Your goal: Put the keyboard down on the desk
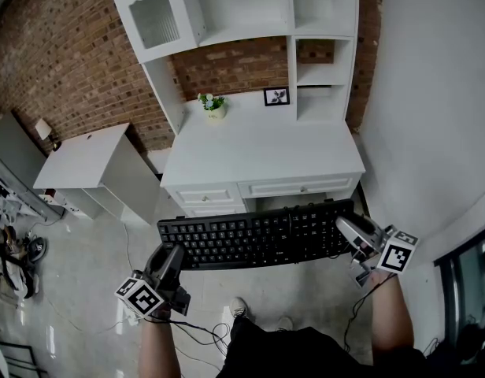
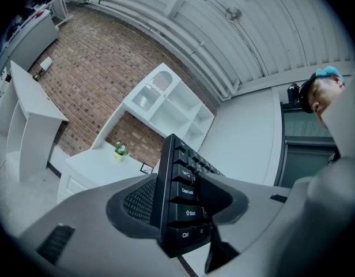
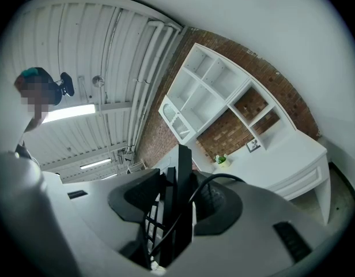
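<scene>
Left gripper (image 2: pixel 178 183) clamps keyboard (image 2: pixel 185 212) end: Ctrl, Shift, Caps Lock keys.

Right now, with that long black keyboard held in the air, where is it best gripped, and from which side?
By its two short ends, one gripper coming in from each side. The black keyboard is long, thin and flat, so the left gripper pinching the Ctrl-Shift end and the right gripper pinching the other hold it level.
</scene>
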The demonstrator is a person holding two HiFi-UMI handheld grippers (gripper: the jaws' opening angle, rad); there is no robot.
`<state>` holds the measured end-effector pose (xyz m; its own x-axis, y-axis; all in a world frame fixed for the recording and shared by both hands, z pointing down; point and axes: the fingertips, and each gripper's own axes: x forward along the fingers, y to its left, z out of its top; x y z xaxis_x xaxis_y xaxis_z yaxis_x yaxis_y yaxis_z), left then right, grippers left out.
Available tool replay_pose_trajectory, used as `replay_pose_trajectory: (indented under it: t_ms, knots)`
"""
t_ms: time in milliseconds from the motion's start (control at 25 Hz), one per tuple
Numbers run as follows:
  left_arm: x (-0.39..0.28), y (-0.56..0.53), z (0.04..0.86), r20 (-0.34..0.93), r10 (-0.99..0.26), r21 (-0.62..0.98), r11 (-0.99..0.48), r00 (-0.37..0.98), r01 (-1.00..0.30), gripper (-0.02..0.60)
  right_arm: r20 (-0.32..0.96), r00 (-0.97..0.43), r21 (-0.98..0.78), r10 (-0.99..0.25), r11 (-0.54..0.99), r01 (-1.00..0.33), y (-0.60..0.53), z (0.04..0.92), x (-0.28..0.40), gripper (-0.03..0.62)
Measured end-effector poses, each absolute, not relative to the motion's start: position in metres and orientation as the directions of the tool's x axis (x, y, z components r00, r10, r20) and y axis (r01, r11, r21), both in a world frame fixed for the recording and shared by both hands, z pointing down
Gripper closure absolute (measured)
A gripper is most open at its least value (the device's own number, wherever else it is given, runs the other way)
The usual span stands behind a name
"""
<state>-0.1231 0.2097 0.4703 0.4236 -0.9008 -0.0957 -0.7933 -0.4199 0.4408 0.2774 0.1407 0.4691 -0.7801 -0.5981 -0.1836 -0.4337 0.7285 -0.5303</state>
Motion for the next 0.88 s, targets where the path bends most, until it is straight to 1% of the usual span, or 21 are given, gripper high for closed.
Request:
replay_pose_trajectory:
  t_ms: [880]
  knots:
    - [-0.134, 0.181, 0.483, -0.121, -0.891, 0.433, -0.445, 0.439, -0.784, 0.359, -0.209, -0.756, -0.522, -0.621, 0.724, -0.451, 0.123, 0.481, 0.268, 0.408]
